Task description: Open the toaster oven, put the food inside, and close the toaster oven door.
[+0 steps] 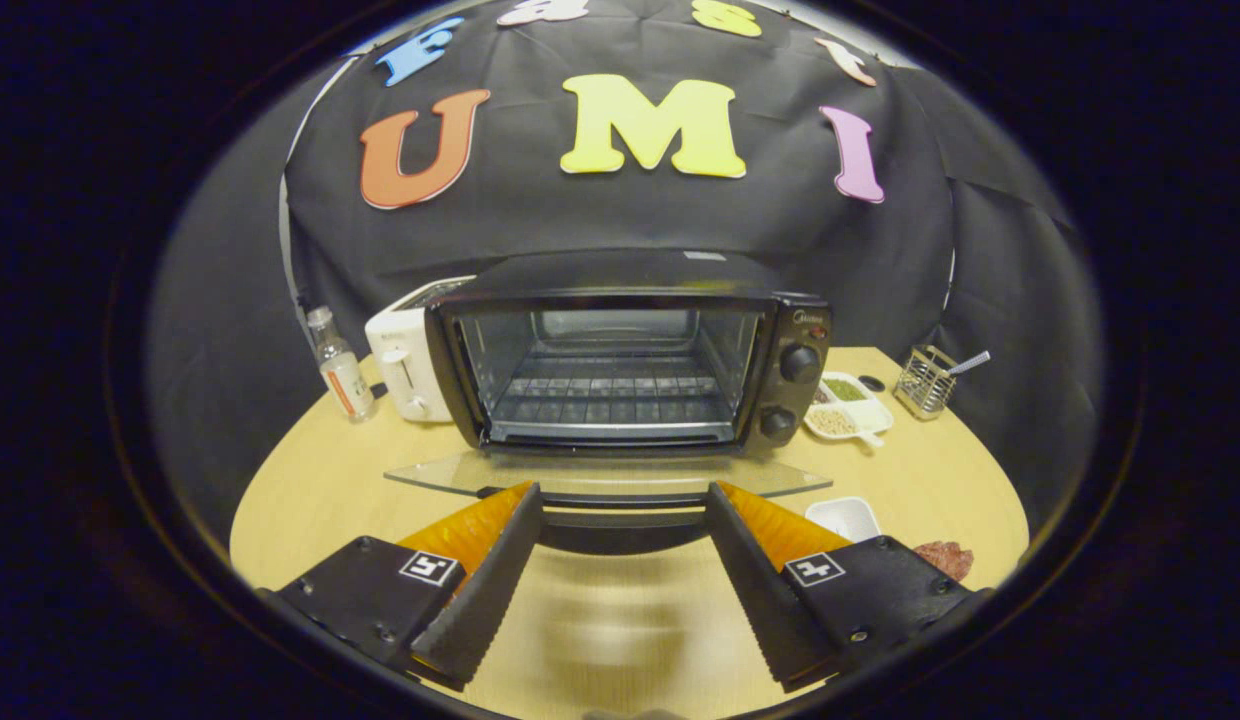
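A black toaster oven [630, 350] stands on the wooden table [310, 490] with its glass door [600, 472] folded down flat toward me, the wire rack inside bare. My gripper [620, 495] is open, its fingertips just under the door's front edge and handle, with nothing between the fingers. A reddish piece of food [945, 558] lies on the table to the right of the right finger, beside a small white dish [845, 517].
A white toaster [408, 365] and a small clear bottle [340, 375] stand left of the oven. Right of it are a white divided tray [848, 405] with grains and a wire holder [925, 380] with a utensil.
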Demonstrator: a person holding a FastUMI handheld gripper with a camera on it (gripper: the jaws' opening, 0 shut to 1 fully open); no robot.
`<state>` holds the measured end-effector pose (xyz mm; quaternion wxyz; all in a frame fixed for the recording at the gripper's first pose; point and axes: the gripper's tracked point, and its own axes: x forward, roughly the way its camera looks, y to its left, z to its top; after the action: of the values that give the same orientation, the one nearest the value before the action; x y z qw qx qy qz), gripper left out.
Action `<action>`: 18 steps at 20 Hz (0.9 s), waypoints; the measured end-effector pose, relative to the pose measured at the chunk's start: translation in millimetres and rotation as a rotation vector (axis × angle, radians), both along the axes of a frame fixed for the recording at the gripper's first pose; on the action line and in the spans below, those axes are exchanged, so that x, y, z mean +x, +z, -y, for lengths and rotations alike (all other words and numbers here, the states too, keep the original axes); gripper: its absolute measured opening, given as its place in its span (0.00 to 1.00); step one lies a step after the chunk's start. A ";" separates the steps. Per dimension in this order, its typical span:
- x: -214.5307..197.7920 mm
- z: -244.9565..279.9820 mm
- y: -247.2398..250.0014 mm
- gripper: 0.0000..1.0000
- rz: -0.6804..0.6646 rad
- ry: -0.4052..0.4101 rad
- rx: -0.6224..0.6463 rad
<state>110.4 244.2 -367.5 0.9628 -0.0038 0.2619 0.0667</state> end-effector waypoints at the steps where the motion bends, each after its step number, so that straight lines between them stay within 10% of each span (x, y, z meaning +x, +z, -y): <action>1: -7.0 -0.2 -8.5 1.00 -0.017 0.000 -0.001; 18: -29.0 8.7 -84.4 1.00 -0.205 0.023 -0.056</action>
<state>81.4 235.6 -451.9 0.9297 -0.0267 0.3606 0.0706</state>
